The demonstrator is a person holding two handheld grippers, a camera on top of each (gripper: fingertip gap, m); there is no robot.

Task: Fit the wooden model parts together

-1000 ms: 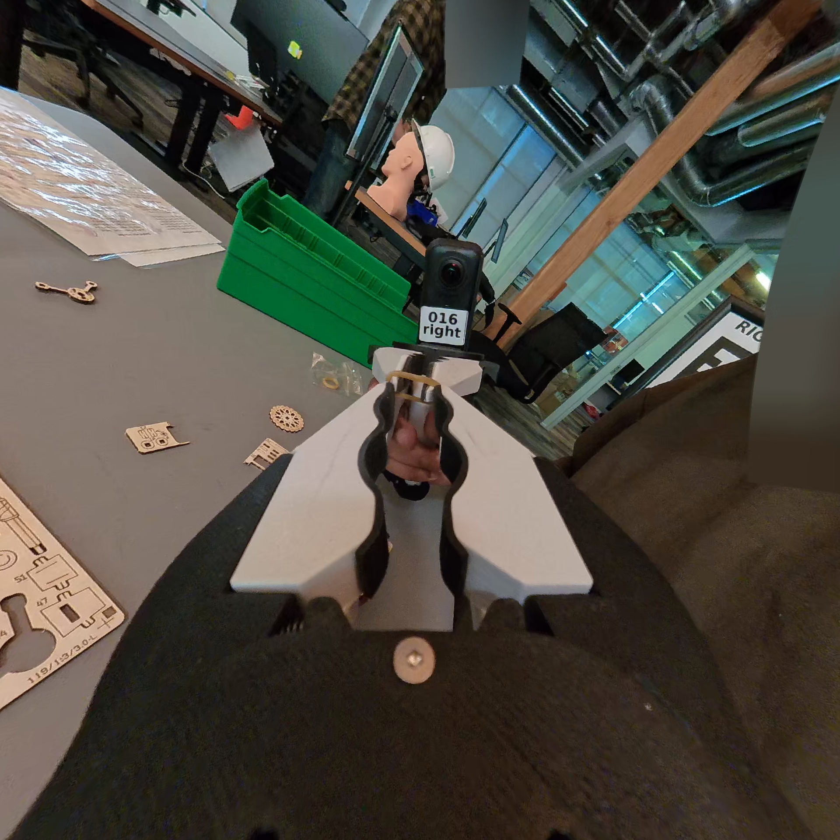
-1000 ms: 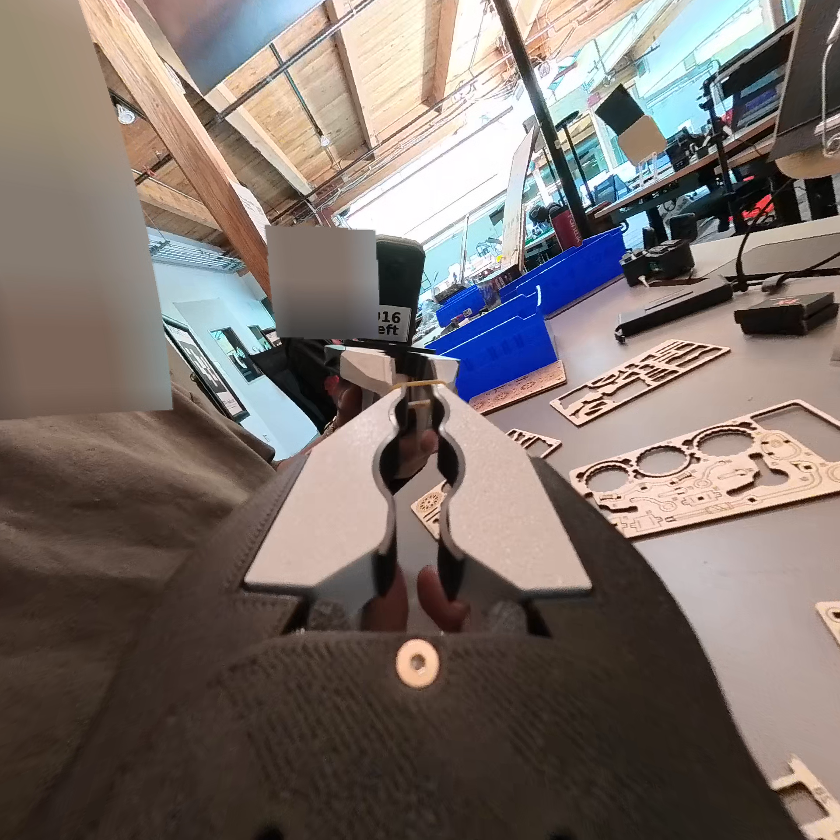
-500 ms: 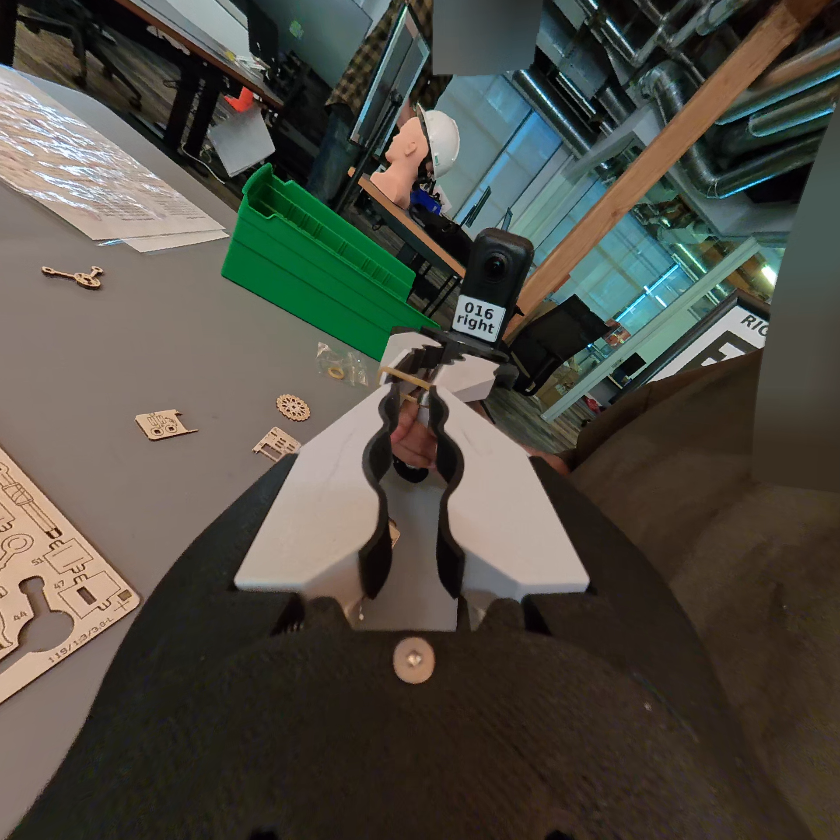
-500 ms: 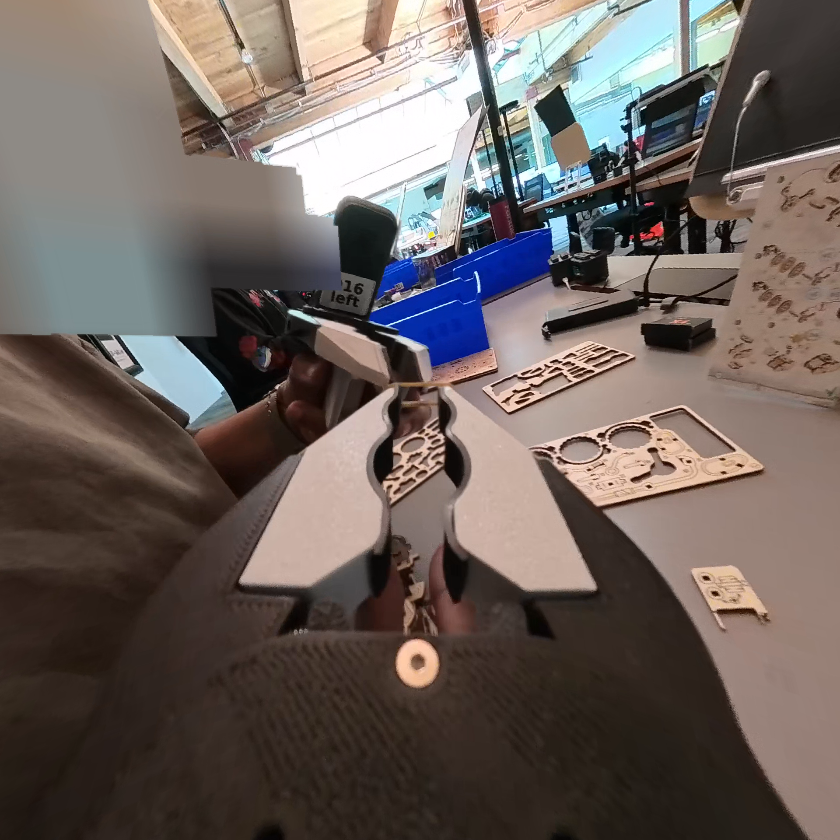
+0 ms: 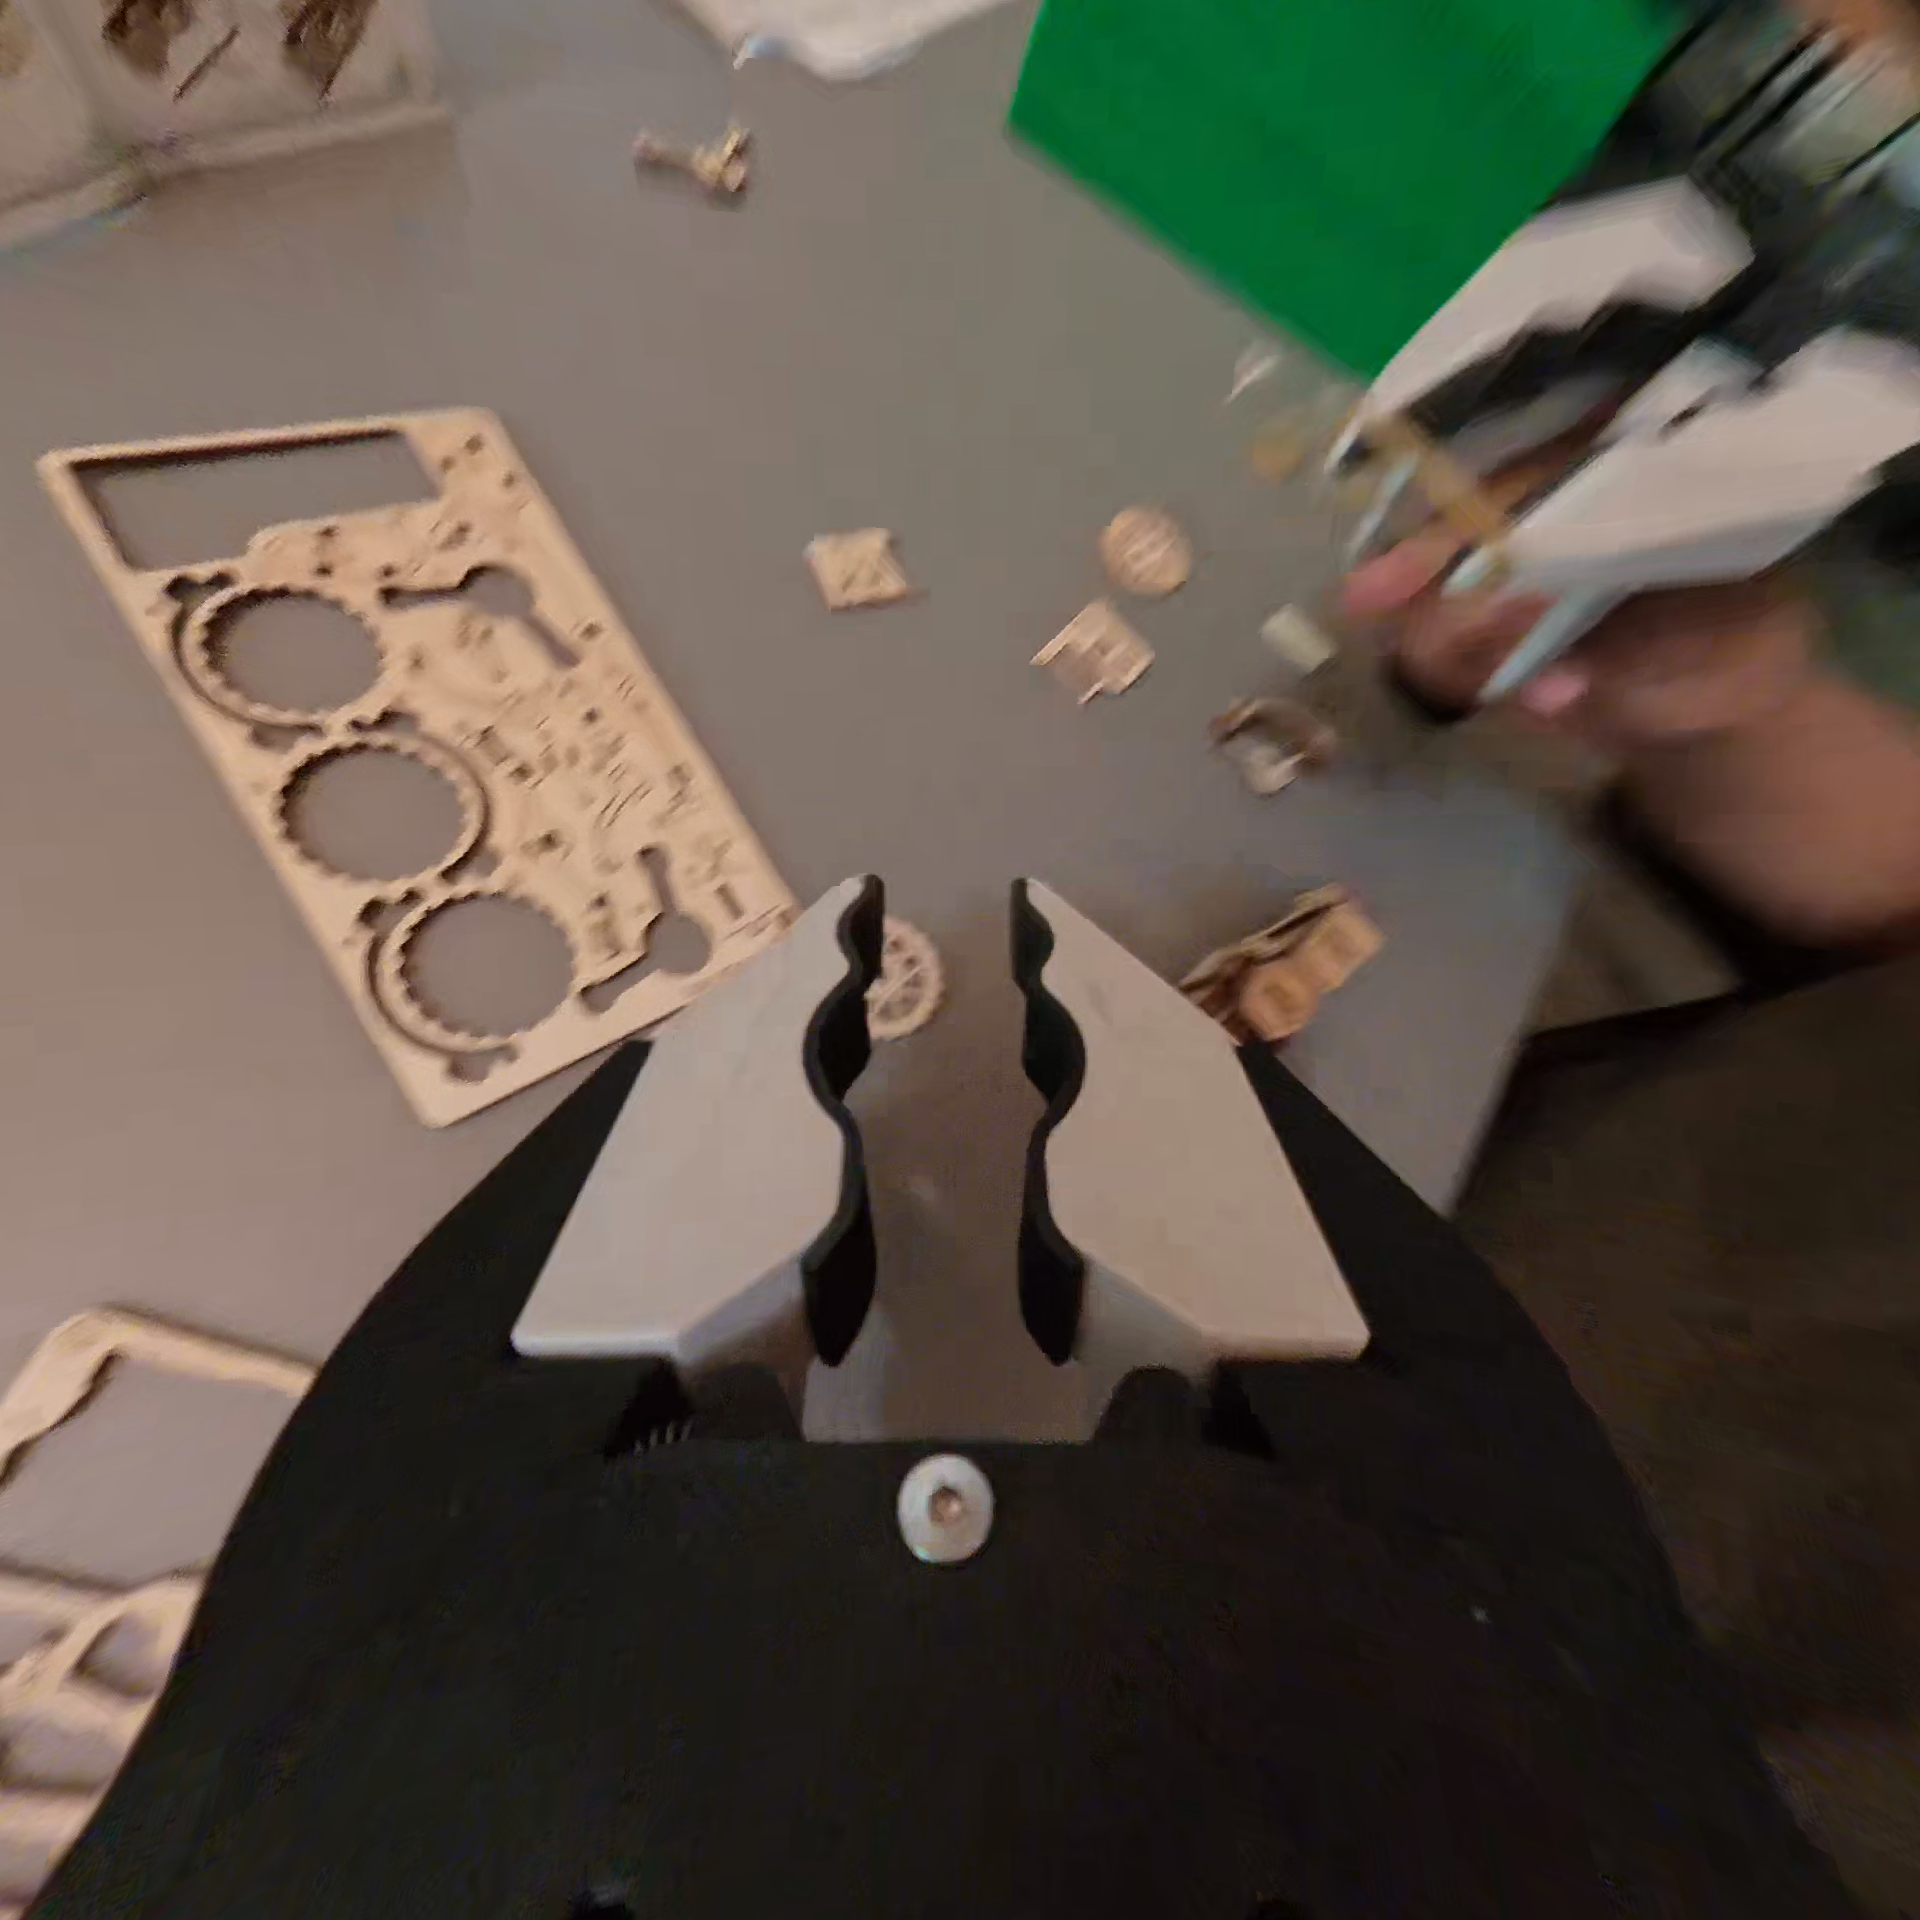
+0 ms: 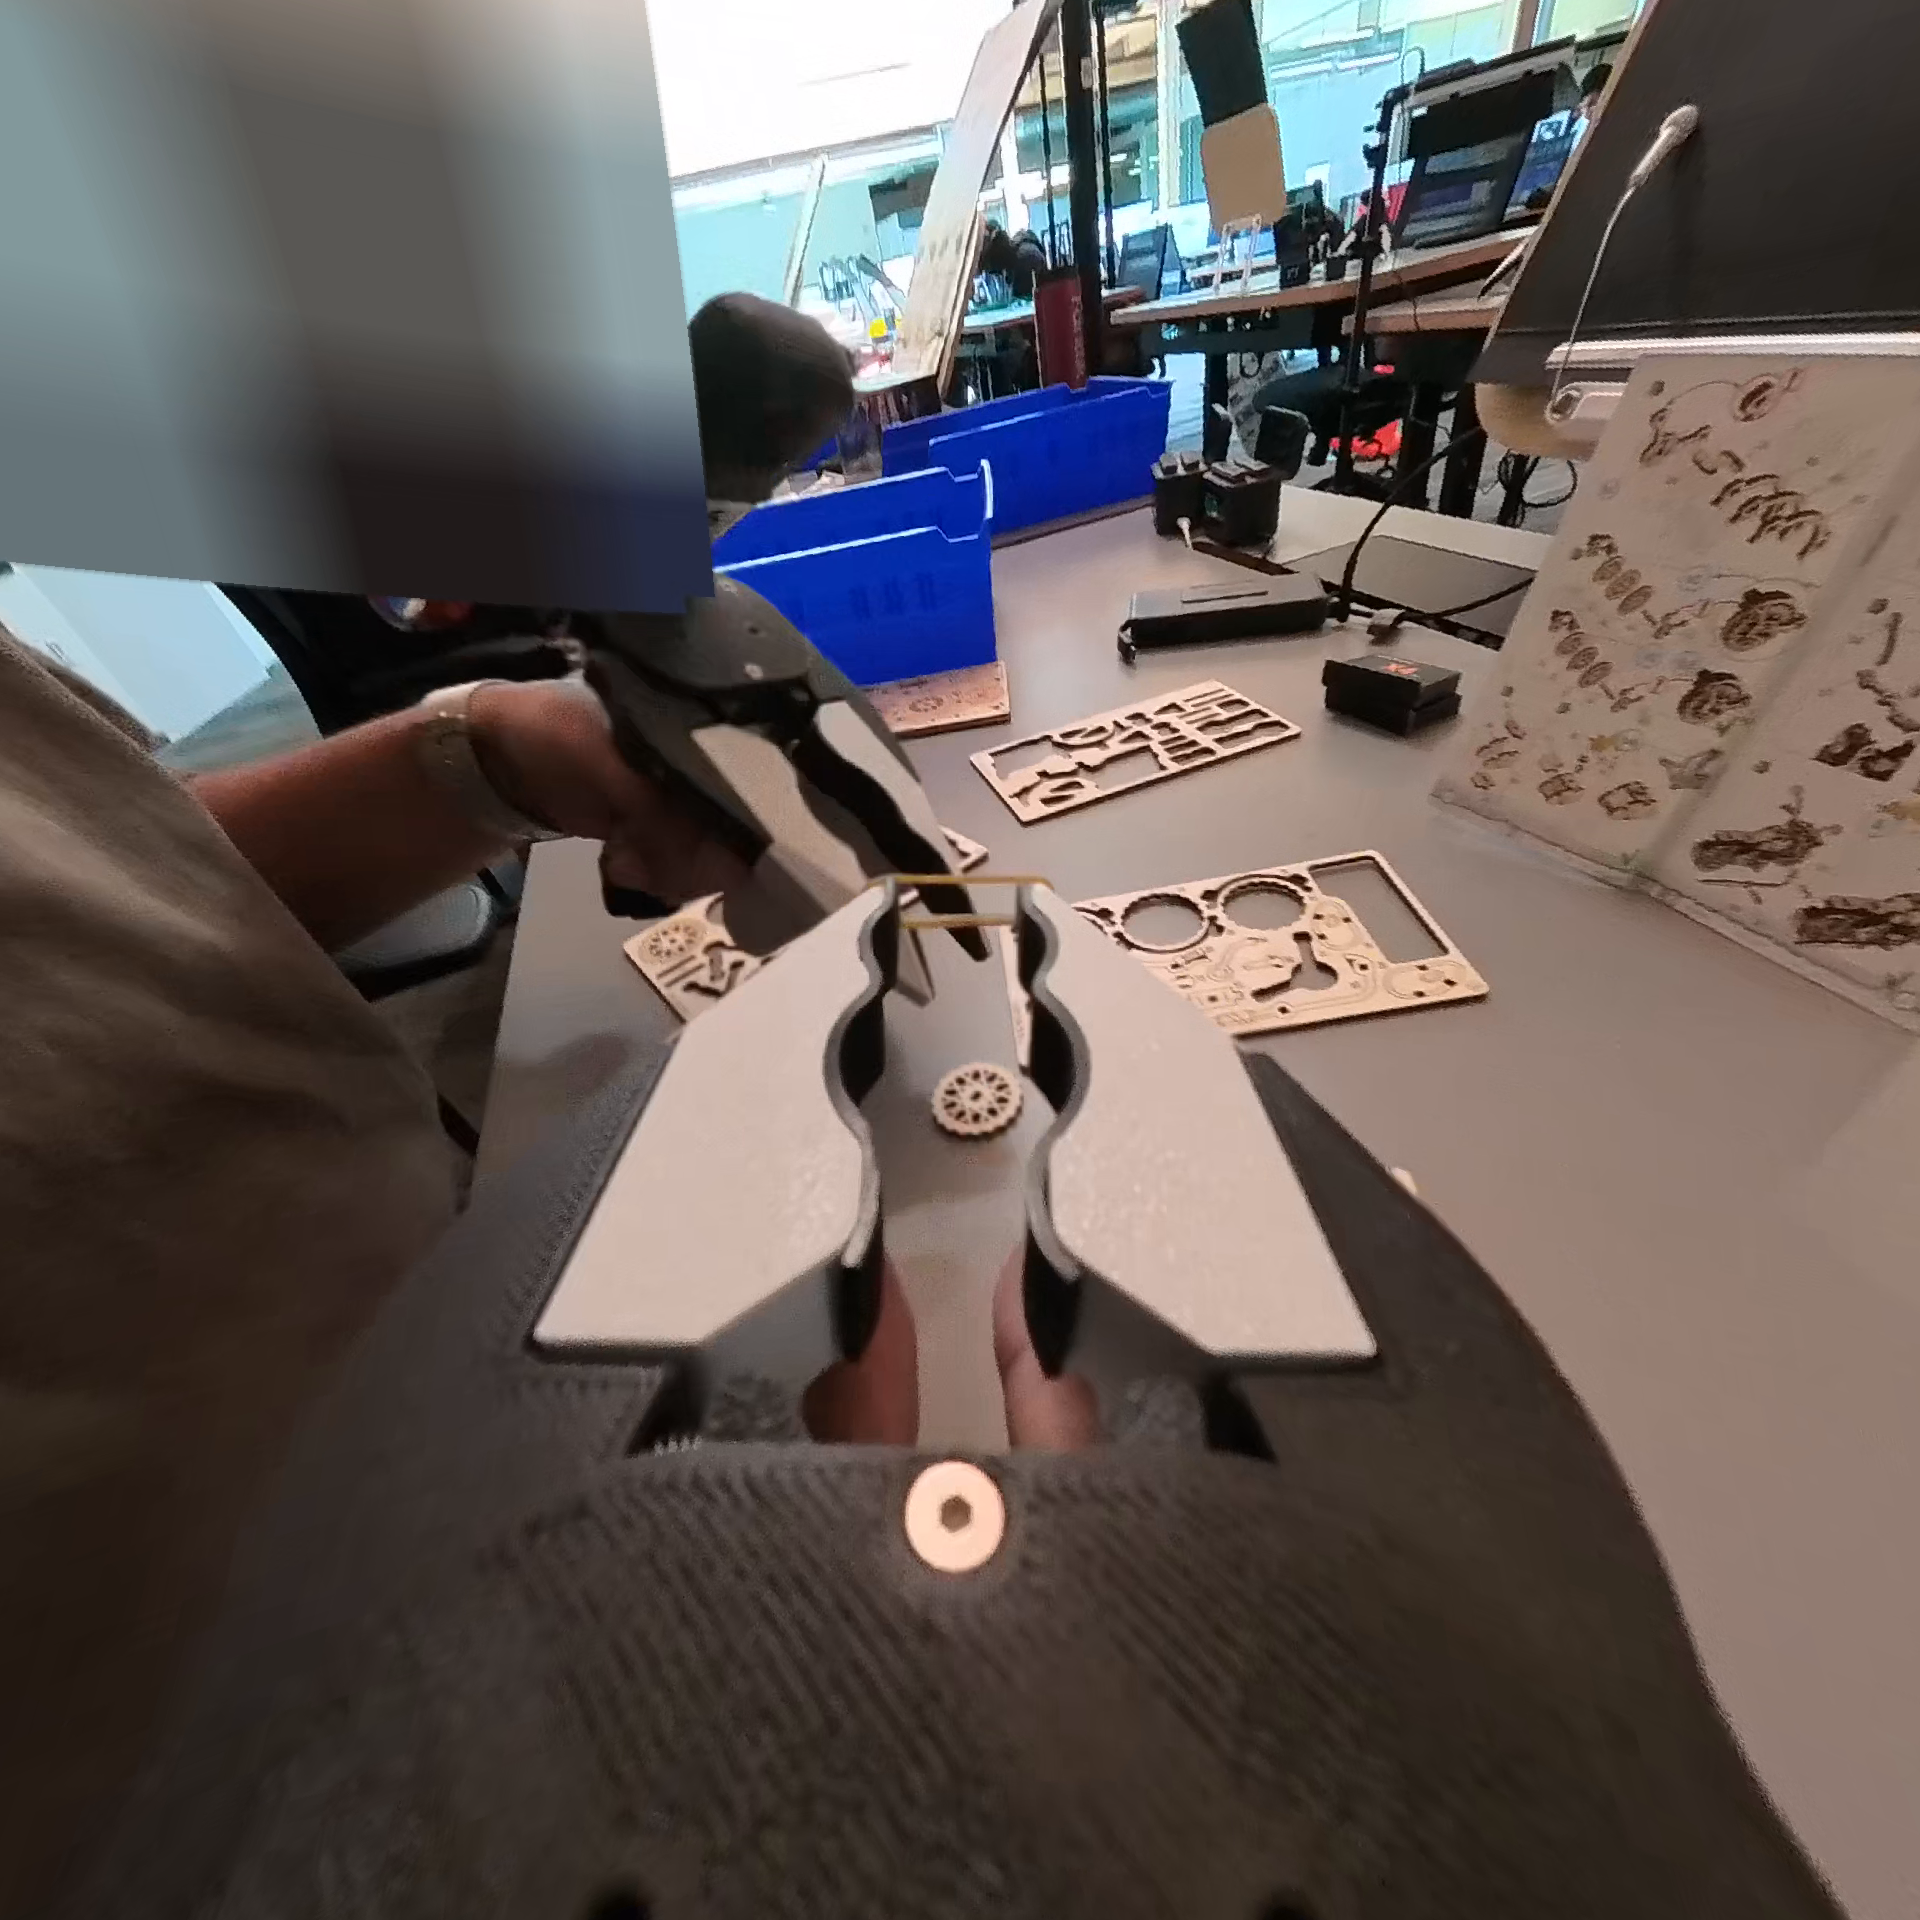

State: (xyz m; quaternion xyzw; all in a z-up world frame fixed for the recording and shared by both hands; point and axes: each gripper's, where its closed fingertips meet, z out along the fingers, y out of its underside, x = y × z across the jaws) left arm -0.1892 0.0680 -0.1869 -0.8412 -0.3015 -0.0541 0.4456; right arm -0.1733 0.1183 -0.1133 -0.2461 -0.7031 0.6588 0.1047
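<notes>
My left gripper (image 5: 945, 902) is open and empty, pointing down at the grey table (image 5: 312, 312). A small wooden gear (image 5: 906, 979) lies just under its left fingertip, and it also shows in the right wrist view (image 6: 977, 1107). A small wooden assembly (image 5: 1288, 966) lies to the right of the gear. My right gripper (image 6: 956, 904) is open and empty, with rubber bands stretched across its tips. It is blurred at the upper right of the left wrist view (image 5: 1538, 499). The left gripper (image 6: 914, 935) shows there angled down, just beyond the gear.
A wooden sheet with three round holes (image 5: 416, 748) lies left of the gear, with several loose small parts (image 5: 1091, 649) beyond. A green bin (image 5: 1299, 156) stands at the back. Blue bins (image 6: 862, 582), more cut-out sheets (image 6: 1132, 748), a black box (image 6: 1392, 691) and an upright instruction sheet (image 6: 1745, 665) are there too. Spacing between my two grippers at the tips: around 9 cm.
Both grippers faced each other in the air. Both have swung down toward the table, and the left one now points at the gear. The view is motion-blurred.
</notes>
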